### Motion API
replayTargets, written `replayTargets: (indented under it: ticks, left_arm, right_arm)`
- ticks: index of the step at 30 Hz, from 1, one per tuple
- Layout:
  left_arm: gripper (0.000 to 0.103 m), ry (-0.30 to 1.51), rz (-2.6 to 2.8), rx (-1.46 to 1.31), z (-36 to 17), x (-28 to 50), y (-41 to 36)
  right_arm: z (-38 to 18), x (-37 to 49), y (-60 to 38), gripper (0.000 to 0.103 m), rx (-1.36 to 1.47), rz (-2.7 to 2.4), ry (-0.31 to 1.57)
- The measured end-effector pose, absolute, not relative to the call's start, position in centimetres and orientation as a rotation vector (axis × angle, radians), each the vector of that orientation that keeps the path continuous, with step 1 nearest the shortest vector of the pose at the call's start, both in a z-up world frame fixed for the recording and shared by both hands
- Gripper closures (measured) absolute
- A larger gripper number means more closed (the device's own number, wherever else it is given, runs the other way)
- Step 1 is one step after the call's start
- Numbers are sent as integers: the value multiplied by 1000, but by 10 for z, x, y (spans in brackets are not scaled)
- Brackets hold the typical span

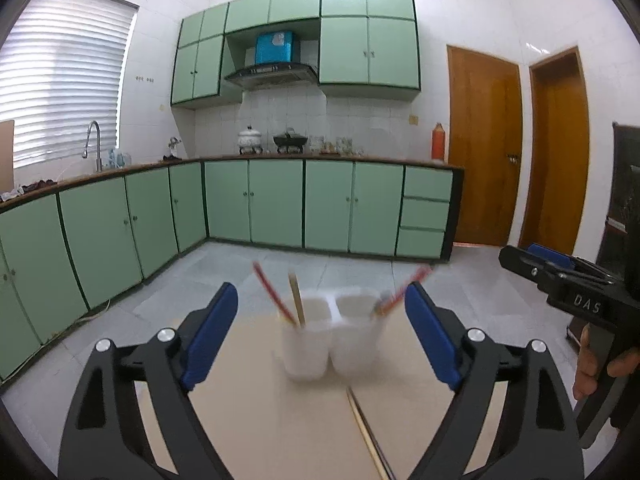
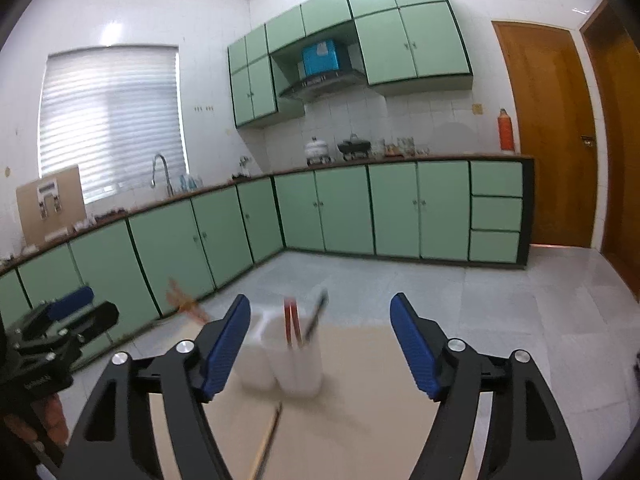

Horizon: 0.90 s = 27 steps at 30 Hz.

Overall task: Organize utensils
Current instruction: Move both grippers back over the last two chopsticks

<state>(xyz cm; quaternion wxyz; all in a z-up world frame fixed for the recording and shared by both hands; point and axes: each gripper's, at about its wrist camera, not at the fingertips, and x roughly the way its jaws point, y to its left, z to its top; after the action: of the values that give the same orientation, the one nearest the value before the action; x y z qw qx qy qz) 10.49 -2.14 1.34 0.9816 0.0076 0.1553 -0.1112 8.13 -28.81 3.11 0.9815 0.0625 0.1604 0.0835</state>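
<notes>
Two white translucent plastic cups stand side by side and touching on a pale beige surface (image 1: 248,420), both blurred. In the left wrist view, the left cup (image 1: 304,344) holds a red stick-like utensil (image 1: 272,294) and a tan wooden one (image 1: 297,300), both leaning out over the rim. The right cup (image 1: 356,340) holds another red stick-like utensil (image 1: 404,288) that slants up to the right, with something thin and grey beside it that is too blurred to name. A pair of light wooden chopsticks (image 1: 366,432) lies flat on the surface in front of the cups, running towards the camera.

The left tongs (image 1: 322,336) are spread wide with nothing between the blue pads (image 1: 210,340); the two cups sit in the gap ahead of them, apart from both pads, and the flat chopsticks lie below and between them. The right tongs (image 1: 520,254) show at the right edge of that view, well apart from the cups, and look spread.

In the right wrist view the right tongs (image 2: 320,344) are likewise spread and hold nothing. The nearer cup (image 2: 300,364), with red and dark utensils, stands between the pads, slightly left of centre; the other cup (image 2: 254,364) is partly hidden behind the left pad (image 2: 224,352). The chopsticks (image 2: 268,436) lie just before the cups
</notes>
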Motion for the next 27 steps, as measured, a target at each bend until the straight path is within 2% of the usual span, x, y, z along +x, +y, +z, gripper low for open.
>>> replayTargets:
  ticks: [8, 17, 27]
  left_arm:
    - [17, 456, -209, 40, -49, 64, -19]
    - [16, 562, -146, 53, -103, 44, 5]
    - [16, 659, -105, 65, -135, 38, 13]
  right_arm:
    - [-39, 34, -274, 22, 98, 133, 468]
    - [-89, 8, -258, 22, 80, 133, 571]
    - [-130, -5, -228, 25, 32, 190, 689]
